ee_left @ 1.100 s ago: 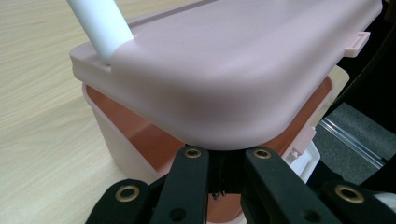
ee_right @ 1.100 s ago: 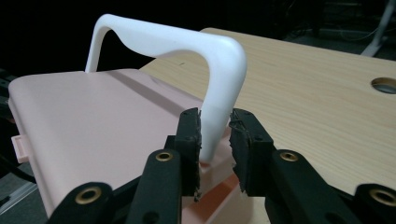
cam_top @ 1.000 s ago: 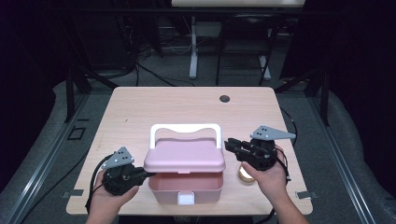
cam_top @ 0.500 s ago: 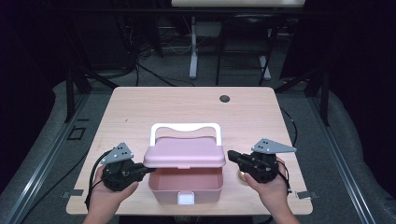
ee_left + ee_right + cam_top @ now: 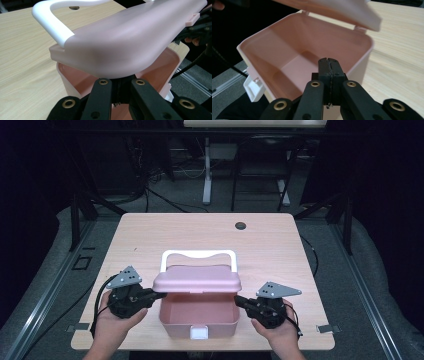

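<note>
A pink plastic box (image 5: 200, 312) stands near the table's front edge, and its inside is bare (image 5: 294, 65). Its lid (image 5: 196, 281) is tilted up off the rim, with the white handle (image 5: 198, 255) behind it. My left gripper (image 5: 159, 295) is shut, its tips tucked under the lid's left edge (image 5: 125, 37) and hidden there. My right gripper (image 5: 239, 300) is shut with nothing in it, its tips (image 5: 329, 61) by the box's right rim. A white latch (image 5: 199, 333) hangs on the front wall.
The wooden table (image 5: 150, 235) has a dark round hole (image 5: 240, 225) at the back. The box sits close to the front edge, between my two hands. Beyond the table are dark floor, cables and a white stand (image 5: 206, 170).
The lid has lifted from lying on the box to tilted up, so the inside shows. My right gripper has sunk and drawn toward the front edge, beside the box's right wall.
</note>
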{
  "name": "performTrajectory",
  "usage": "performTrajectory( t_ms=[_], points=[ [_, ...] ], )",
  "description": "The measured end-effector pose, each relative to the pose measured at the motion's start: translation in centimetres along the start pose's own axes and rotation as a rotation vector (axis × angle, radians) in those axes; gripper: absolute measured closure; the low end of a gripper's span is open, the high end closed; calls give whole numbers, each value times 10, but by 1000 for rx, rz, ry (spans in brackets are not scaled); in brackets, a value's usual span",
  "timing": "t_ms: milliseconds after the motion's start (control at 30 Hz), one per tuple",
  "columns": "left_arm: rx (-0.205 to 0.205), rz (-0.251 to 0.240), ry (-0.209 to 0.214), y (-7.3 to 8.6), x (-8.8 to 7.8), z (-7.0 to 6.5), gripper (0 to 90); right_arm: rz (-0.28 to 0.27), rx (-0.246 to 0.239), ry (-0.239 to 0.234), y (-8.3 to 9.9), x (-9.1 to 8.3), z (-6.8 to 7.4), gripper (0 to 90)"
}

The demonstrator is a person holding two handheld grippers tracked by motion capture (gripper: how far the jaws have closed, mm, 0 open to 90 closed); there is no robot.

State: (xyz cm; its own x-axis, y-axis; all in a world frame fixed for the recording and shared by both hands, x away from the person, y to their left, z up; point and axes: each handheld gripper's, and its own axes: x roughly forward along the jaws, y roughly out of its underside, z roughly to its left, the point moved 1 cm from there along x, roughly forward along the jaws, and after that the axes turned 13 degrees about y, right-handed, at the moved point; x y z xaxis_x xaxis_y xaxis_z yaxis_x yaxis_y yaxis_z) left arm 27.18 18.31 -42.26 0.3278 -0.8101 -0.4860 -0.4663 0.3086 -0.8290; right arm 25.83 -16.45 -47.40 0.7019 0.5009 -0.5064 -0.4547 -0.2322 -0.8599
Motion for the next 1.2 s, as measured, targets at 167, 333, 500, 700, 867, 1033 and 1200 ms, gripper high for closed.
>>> performTrajectory(
  t_ms=[167, 333, 500, 700, 867, 1033, 1200],
  points=[
    [-3, -4, -1, -2, 0, 1, 899, 16, -27, -11, 4, 4, 9, 900],
    [-9, -14, 3, -4, -1, 2, 899, 45, -49, -15, 12, 10, 16, 900],
    [-2, -11, 1, -7, -1, 3, 899, 61, -53, -20, 17, 13, 19, 900],
    [-2, -21, -3, -11, -2, 5, 899, 64, -52, -31, 21, 14, 23, 900],
    [7, -22, -9, -15, -2, 5, 899, 66, -67, -28, 23, 17, 27, 900],
    [-1, -36, -6, -17, -2, 6, 899, 65, -64, -28, 23, 17, 27, 900],
    [1, -41, -11, -23, -3, 9, 899, 60, -67, -28, 25, 15, 28, 900]
  ],
)
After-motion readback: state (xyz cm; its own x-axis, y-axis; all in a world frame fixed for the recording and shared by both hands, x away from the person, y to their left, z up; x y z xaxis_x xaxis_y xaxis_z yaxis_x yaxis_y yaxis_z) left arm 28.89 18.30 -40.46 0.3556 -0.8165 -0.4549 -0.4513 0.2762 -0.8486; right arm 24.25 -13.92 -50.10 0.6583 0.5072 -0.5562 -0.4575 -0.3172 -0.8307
